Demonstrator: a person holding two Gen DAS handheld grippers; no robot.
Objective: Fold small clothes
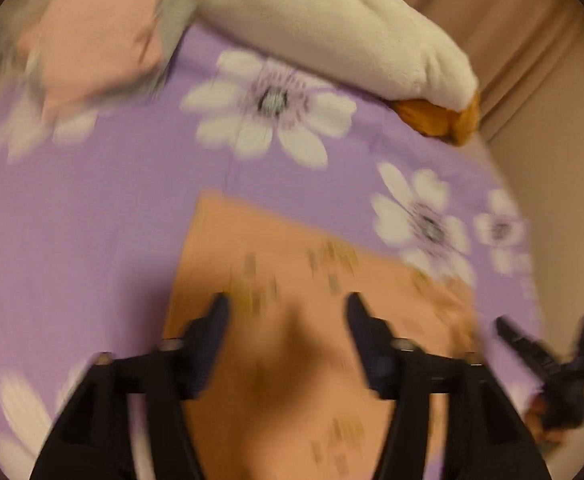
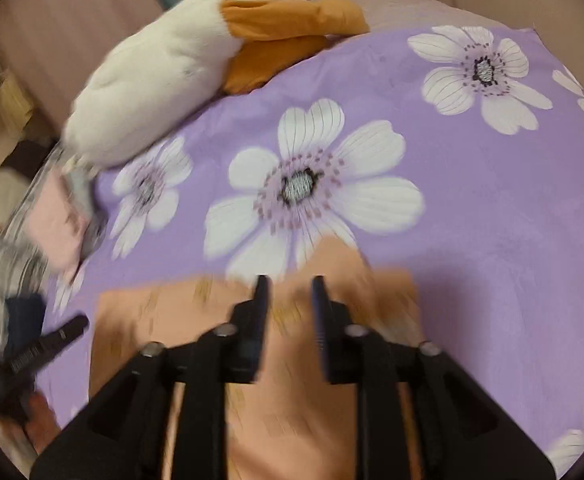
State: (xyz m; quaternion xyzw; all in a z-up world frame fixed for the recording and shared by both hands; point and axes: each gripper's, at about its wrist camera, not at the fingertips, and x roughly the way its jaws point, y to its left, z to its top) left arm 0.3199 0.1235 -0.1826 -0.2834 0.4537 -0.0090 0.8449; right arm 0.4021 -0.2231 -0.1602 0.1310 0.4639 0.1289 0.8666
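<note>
Purple flowered bedsheet (image 2: 472,220) under peach garment (image 1: 292,264); plush goose (image 2: 151,80) behind; both tongs (image 1: 287,304) (image 2: 289,284) apart, empty.

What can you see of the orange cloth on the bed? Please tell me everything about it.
The orange cloth is a small peach-orange garment of soft fabric with small, blurred yellowish-brown marks. It lies flat on the purple flowered sheet, with a straight far edge and a clean corner, so it looks partly folded. Both views are blurred. The left gripper and right gripper are above it with jaws apart, and neither one pinches it.
</note>
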